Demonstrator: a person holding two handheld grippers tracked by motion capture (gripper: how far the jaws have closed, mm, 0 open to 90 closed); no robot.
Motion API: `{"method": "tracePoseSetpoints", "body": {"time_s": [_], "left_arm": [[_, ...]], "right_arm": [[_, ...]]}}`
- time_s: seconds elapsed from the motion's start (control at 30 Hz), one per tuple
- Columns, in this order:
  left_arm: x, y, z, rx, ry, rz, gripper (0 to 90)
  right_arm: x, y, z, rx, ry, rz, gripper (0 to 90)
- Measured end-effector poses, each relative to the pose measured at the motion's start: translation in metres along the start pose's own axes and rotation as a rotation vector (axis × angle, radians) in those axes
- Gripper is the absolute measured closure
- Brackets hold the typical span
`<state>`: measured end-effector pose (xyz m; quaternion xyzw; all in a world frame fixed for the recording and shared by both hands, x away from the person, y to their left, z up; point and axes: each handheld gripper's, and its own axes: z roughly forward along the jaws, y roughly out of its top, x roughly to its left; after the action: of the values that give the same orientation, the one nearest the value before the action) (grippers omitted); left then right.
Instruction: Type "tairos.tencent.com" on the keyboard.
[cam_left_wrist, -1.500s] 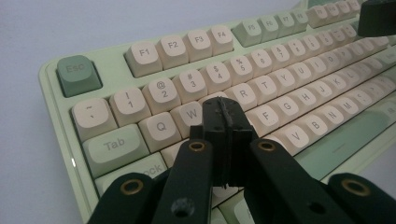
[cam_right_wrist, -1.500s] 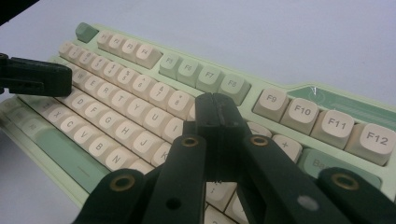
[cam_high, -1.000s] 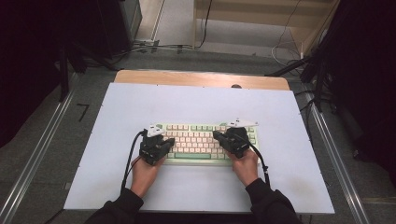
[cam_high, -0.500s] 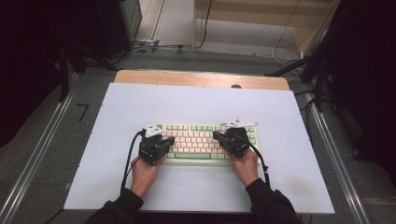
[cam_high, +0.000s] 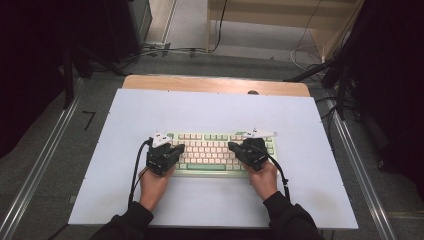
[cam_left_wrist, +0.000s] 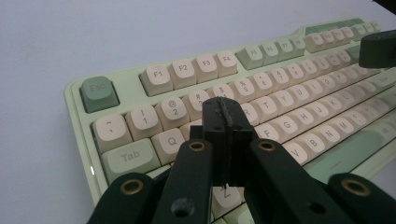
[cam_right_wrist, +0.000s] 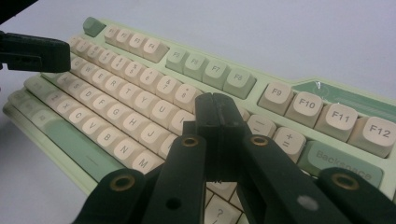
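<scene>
Keyboard (cam_high: 210, 151) lies near the middle of the bench (cam_high: 210, 107), its long axis running side to side across the person's front. Left gripper (cam_high: 176, 148) hangs over its left end, jaws pressed together with nothing between them, tips above the keys around W and E in the left gripper view (cam_left_wrist: 224, 109). Right gripper (cam_high: 233, 148) mirrors it over the right end, jaws likewise closed and empty, tips above the keys around O and P (cam_right_wrist: 215, 105). Each closed tip points inward and down at the keys just below it, so either hand is placed to press a key on its own half; whether a tip touches a key cannot be told.
</scene>
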<state>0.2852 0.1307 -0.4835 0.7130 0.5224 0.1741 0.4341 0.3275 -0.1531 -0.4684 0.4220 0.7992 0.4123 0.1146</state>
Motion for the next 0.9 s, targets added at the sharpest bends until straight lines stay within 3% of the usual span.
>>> {"method": "tracePoseSetpoints", "body": {"time_s": [0.9], "left_arm": [[0.001, -0.001, 0.0, 0.002, -0.003, -0.008, 90.0]], "right_arm": [[0.01, -0.015, -0.005, 0.054, 0.006, -0.055, 87.3]]}}
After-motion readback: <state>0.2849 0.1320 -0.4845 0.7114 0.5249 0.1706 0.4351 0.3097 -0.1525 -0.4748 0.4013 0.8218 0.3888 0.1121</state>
